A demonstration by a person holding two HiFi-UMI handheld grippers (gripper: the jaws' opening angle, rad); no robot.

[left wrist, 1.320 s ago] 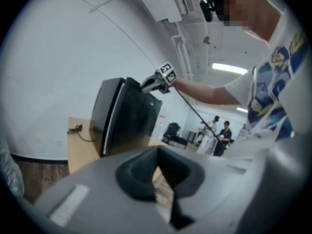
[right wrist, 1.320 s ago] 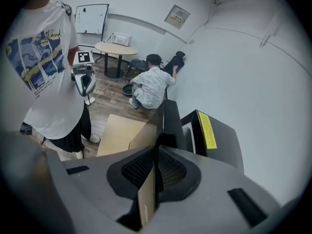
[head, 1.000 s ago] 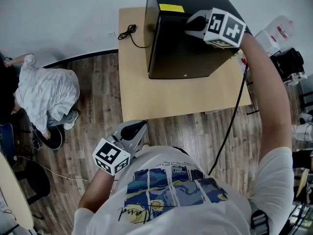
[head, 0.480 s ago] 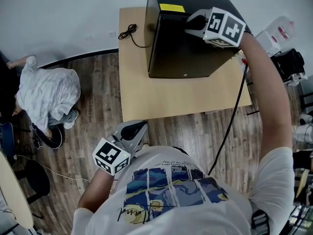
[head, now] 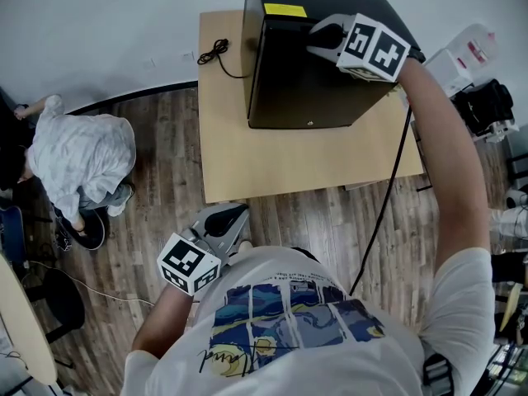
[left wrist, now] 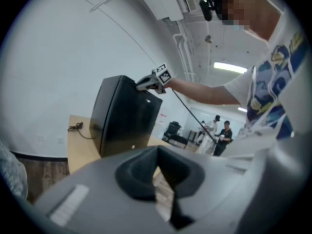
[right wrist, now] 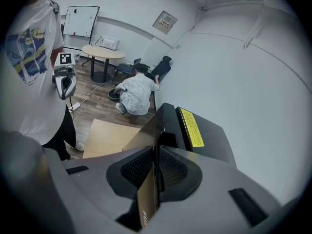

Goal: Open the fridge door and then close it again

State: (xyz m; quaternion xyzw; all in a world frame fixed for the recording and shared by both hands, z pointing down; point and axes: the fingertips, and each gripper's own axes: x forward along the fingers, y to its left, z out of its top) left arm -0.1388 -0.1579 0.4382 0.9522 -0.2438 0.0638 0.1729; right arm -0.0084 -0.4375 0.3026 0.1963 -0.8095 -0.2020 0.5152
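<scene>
A black mini fridge (head: 305, 81) stands on a light wooden table (head: 272, 163), with a yellow label (head: 285, 10) on its top. My right gripper (head: 319, 40) sits at the fridge's top front corner. In the right gripper view its jaws (right wrist: 157, 152) are shut on the top edge of the glossy fridge door (right wrist: 146, 130), and a narrow dark gap shows between door and body. My left gripper (head: 227, 221) hangs low by my torso, off the table, shut with nothing in it. The left gripper view shows the fridge (left wrist: 122, 116) from a distance.
A black power cord (head: 216, 54) lies on the table left of the fridge. A person (head: 78, 163) crouches on the wooden floor at the left. A dark cable (head: 388, 196) hangs from my right arm. Bags and gear (head: 487, 106) stand at the right.
My right gripper has shifted slightly to the left at the fridge's top front edge. The left gripper has stayed in place.
</scene>
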